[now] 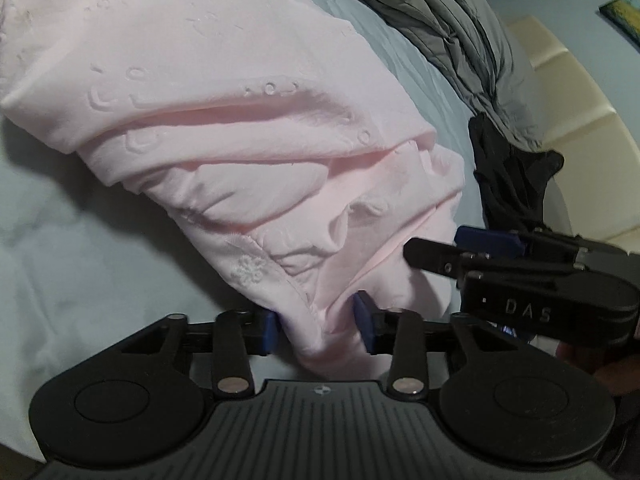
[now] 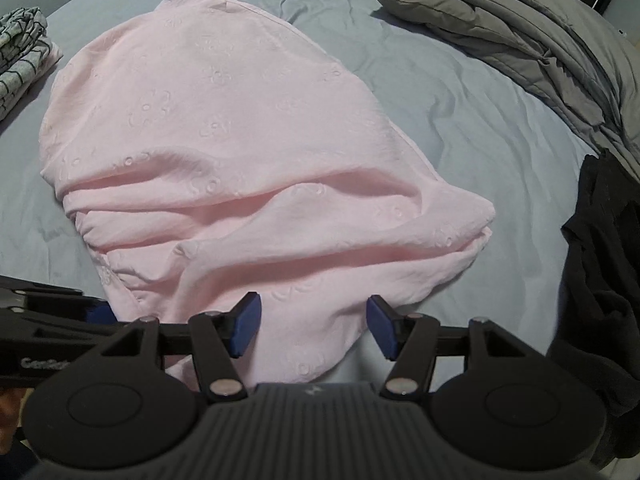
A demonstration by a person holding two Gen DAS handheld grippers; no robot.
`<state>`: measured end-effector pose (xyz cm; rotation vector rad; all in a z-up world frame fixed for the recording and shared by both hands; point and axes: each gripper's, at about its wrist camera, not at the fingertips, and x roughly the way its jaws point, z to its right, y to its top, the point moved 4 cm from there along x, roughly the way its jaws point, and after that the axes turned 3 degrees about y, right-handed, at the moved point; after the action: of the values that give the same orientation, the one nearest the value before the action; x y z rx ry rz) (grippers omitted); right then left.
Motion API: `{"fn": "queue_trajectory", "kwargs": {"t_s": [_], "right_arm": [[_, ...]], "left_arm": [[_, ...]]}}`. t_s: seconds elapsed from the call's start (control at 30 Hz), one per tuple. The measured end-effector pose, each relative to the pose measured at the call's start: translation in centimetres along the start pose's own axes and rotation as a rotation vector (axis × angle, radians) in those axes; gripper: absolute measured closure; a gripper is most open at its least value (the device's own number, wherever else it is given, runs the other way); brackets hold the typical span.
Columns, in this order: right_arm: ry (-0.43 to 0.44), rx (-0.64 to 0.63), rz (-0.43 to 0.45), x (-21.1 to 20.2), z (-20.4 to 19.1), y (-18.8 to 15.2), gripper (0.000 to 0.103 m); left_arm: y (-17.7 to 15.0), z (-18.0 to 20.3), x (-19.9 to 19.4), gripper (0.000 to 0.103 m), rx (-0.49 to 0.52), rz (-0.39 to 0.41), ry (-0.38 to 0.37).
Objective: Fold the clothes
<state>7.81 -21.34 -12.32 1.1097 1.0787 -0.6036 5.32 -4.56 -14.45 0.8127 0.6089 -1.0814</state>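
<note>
A pale pink embroidered garment (image 2: pixel 224 152) lies on the light blue bed sheet (image 2: pixel 460 120), flat at the far end and bunched in folds at the near end. It also shows in the left wrist view (image 1: pixel 224 128). My left gripper (image 1: pixel 320 326) has its blue pads on either side of a bunched near corner of the pink cloth. My right gripper (image 2: pixel 314 326) is open, its pads apart over the garment's near edge. The right gripper also shows in the left wrist view (image 1: pixel 472 248), beside the garment. The left gripper shows at the left edge of the right wrist view (image 2: pixel 96 312).
A folded grey duvet (image 2: pixel 520 28) lies at the far right of the bed. A black garment (image 2: pixel 600 264) lies crumpled at the right. A folded grey and white patterned cloth (image 2: pixel 20 52) sits at the far left. A cream padded headboard (image 1: pixel 568 92) stands behind the duvet.
</note>
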Motion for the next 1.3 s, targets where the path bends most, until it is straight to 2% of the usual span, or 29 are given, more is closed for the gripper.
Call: {"fn": "queue_trajectory", "kwargs": {"t_s": [0.07, 0.13, 0.23, 0.43, 0.63, 0.8, 0.93, 1.1, 1.23, 1.3], "right_arm": [[-0.003, -0.003, -0.002, 0.2, 0.0, 0.2, 0.041], [-0.008, -0.008, -0.002, 0.3, 0.0, 0.2, 0.041], [-0.014, -0.020, -0.002, 0.3, 0.1, 0.1, 0.041], [-0.024, 0.004, 0.014, -0.4, 1.1, -0.1, 0.041], [0.042, 0.022, 0.037, -1.5, 0.3, -0.5, 0.041], [0.124, -0.073, 0.067, -2.2, -2.7, -1.4, 0.041], [0.226, -0.199, 0.093, -2.9, -6.2, -2.7, 0.041], [0.304, -0.373, 0.101, -3.5, -10.1, -4.8, 0.041], [0.337, -0.470, 0.109, -4.1, -11.7, -6.1, 0.040], [0.340, -0.517, 0.121, -4.4, -12.1, -6.7, 0.029]], "left_arm": [[0.1, 0.0, 0.1, 0.093, 0.006, 0.002, 0.017], [0.2, 0.0, 0.2, 0.098, 0.014, 0.005, 0.036], [0.0, 0.3, -0.4, 0.100, 0.041, 0.010, 0.064], [-0.1, 0.2, -3.3, 0.101, 0.055, -0.001, 0.049], [-0.7, -2.0, -6.5, 0.101, 0.071, -0.062, 0.088], [-0.9, -5.1, -9.4, 0.101, 0.059, -0.094, 0.102], [-1.1, -7.9, -11.4, 0.101, 0.052, -0.121, 0.119], [-1.3, -10.5, -12.7, 0.100, 0.015, -0.125, 0.141], [-1.9, -9.9, -13.0, 0.098, 0.091, -0.115, 0.196], [-2.3, -9.4, -13.3, 0.096, 0.139, -0.103, 0.236]]}}
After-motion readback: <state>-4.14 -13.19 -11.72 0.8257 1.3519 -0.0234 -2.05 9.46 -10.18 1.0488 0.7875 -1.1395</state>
